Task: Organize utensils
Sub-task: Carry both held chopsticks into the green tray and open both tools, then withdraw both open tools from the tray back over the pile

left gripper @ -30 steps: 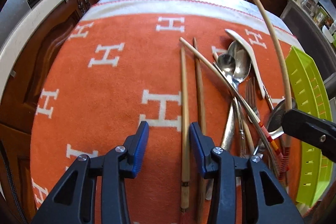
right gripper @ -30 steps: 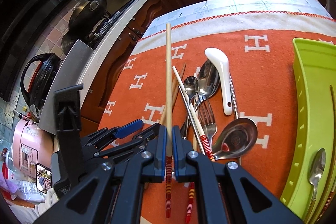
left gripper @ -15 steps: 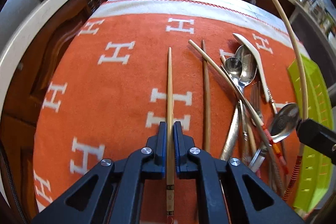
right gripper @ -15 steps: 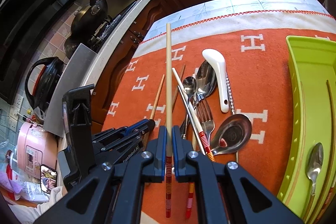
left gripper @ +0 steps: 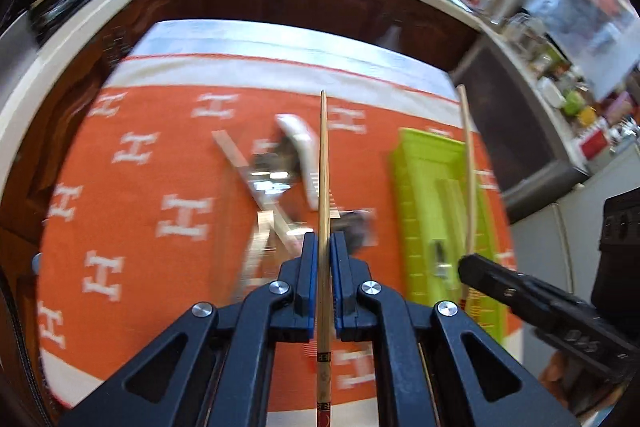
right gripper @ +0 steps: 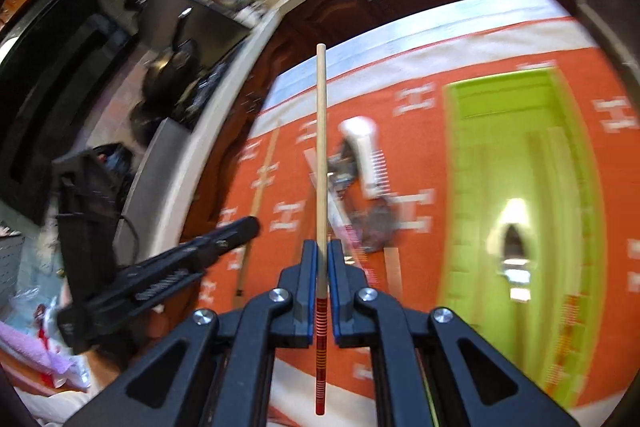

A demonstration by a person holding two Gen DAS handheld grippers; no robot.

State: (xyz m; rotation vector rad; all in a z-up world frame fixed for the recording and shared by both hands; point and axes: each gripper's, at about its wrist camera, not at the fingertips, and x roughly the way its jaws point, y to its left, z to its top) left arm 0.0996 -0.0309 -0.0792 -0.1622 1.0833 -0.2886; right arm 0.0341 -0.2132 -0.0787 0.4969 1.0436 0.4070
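Both my grippers are loaded. Left gripper (left gripper: 325, 247) is clamped on a plain bamboo chopstick (left gripper: 324, 163); right gripper (right gripper: 322, 253) is clamped on a pale chopstick with red stripes at its butt end (right gripper: 321, 147). No gap at the pads on either side, sticks pinched flat between the blue faces.

Step in hand, as I read it: carry both sticks to the green tray (right gripper: 576, 155) and lay them in lengthwise.

How I'd do it well:
- Line each stick up with the tray's long axis before lowering. A crossed stick bridges the walls and sits on the rim.
- Lower the far tip inside the far wall first, then drop the butt end, then let go low. Released high, it bounces and rolls.
- One hand at a time. In the left view my right gripper (left gripper: 500, 285) already sits over the tray's near end, so two hands there will crowd.
- A spoon (right gripper: 514, 247) lies in the tray; I'd set the sticks beside it, not on it.
- Keep the long tips above the pile of spoons and forks (left gripper: 280, 183) on the orange cloth (left gripper: 132, 211). A swinging tip would rake them.

Geometry: each stick runs straight out along the fingers, most of its length ahead of the pads, short butt end behind. Long overhang, so a small wrist twist swings the tip far. Both sticks are clear of the cloth. Tray lies right of the pile; pile is too blurred to count.
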